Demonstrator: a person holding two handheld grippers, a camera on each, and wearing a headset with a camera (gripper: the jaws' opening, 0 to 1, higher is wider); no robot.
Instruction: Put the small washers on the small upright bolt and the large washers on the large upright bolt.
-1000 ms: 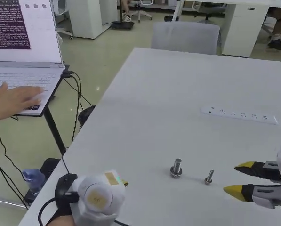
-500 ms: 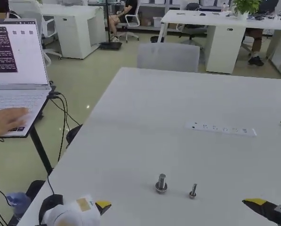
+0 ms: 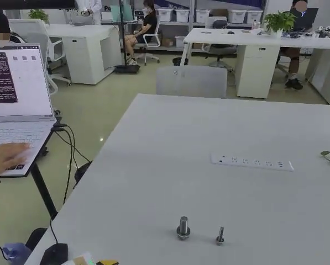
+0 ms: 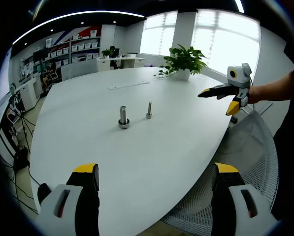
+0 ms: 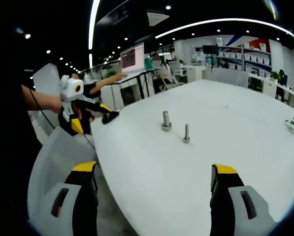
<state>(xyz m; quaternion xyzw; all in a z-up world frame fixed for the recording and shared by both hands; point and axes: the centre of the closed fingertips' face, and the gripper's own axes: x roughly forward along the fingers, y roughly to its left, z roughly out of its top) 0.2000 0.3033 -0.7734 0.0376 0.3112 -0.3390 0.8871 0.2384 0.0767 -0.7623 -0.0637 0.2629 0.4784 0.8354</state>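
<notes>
Head view, left to right: a laptop point(image 3: 18, 105) stands open on a side stand, with a hand point(image 3: 4, 158) over its keyboard. The white table point(image 3: 170, 143) carries the large bolt point(image 3: 183, 227) and, just to its right, the small bolt point(image 3: 220, 236). Both bolts stand upright, head down, not touching, close to the table's near edge. A power strip point(image 3: 252, 162) lies farther back, well apart from the bolts. A grey chair point(image 3: 191, 81) stands at the far edge.

Left gripper point(image 4: 155, 169): jaws spread wide, holding nothing. It sits off the table edge and faces both bolts. In its view a pot point(image 4: 182, 74) on the far side of the table holds one green plant point(image 4: 183, 58), and a mesh chair point(image 4: 250, 157) sits under the table edge at the right.

Right gripper point(image 5: 154, 168): jaws spread wide, holding nothing. It sits off the table edge and faces both bolts.

Count:
- Bolts: two (one large, one small).
- Grippers: two.
- Power strip: one.
- Laptop: one.
- Potted plant: one.
</notes>
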